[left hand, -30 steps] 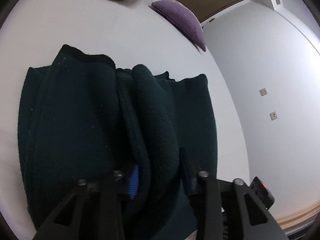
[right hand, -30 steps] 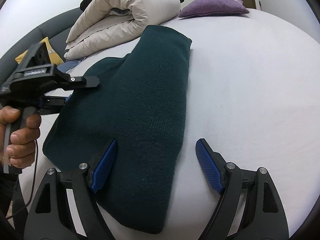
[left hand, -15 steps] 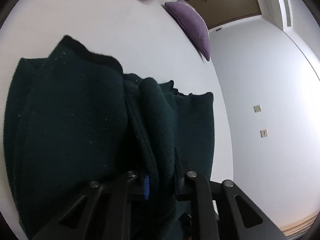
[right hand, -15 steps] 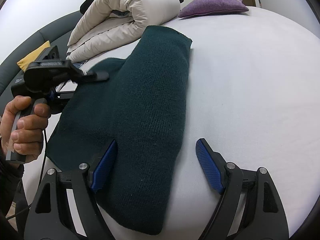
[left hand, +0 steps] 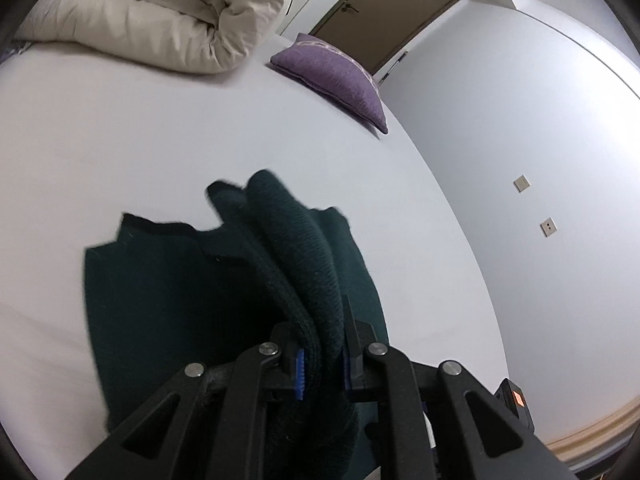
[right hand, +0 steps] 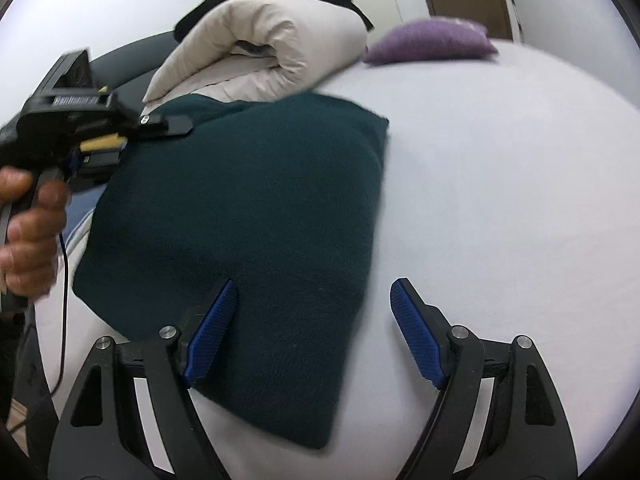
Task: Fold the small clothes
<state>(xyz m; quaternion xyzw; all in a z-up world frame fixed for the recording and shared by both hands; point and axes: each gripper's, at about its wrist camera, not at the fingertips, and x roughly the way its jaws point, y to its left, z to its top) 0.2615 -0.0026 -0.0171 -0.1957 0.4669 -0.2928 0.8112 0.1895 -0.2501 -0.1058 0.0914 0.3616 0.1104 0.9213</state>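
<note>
Left tool (left hand: pixel 321 364) clamps bunched dark green garment (left hand: pixel 168 304) over white bed (left hand: pixel 120 152).

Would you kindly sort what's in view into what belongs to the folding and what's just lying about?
In the job: dark green knit garment, left gripper clamped on it, right gripper open.
Lying about: rolled beige duvet, purple cushion.

A rolled beige duvet (left hand: pixel 168 20) lies far ahead on the white bed sheet (left hand: pixel 120 140), a purple cushion (left hand: pixel 336 76) beside it, a brown door (left hand: pixel 384 12) and two wall switches (left hand: pixel 534 204) beyond
</note>
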